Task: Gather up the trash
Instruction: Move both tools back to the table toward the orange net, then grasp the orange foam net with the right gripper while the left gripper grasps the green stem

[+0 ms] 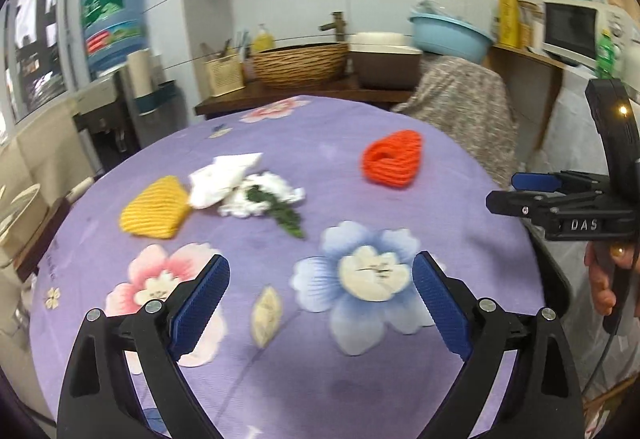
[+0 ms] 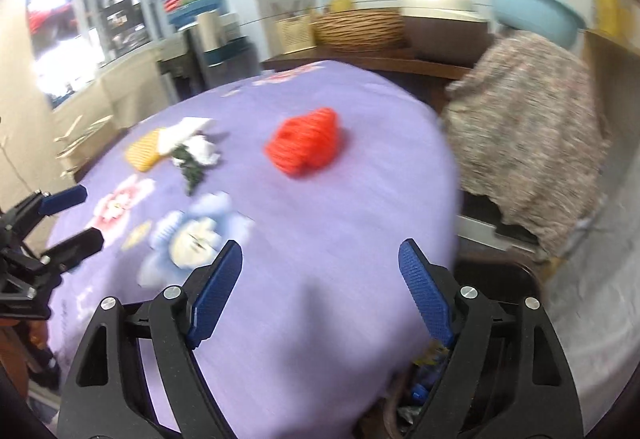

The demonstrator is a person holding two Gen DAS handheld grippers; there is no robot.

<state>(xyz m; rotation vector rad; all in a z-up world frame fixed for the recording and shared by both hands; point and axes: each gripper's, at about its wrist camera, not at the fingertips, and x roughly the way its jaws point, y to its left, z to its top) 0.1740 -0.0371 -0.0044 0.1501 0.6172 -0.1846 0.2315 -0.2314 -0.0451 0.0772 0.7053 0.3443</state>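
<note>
Both pairs of jaws stand spread wide with nothing between them. No earlier view is at hand, so only their present stance can be told. The left gripper (image 1: 320,303) tilts downward over the near part of the table (image 1: 460,175), which is covered by a purple cloth printed with flowers. The right gripper (image 2: 320,291) also points downward, over the table's near right edge; in the left wrist view it shows from the side at the right border, with a hand (image 1: 604,275) wrapped round its handle.

On the cloth, well ahead of both grippers, lie the things to count: one heap of crumpled white tissue (image 1: 240,187) with one green leafy sprig (image 1: 286,213) lying on it and reaching toward the near side; one yellow knitted pad (image 1: 156,213) touching the tissue on its left; one orange-red knitted pad (image 1: 394,159) well apart to the right. One small pale scrap (image 1: 266,313) lies between the left jaws' tips in the view, though whether it is loose or part of the print cannot be told.

Below the right jaws, past the table's edge, one dark bin (image 2: 424,391) with mixed rubbish shows, blurred.
</note>
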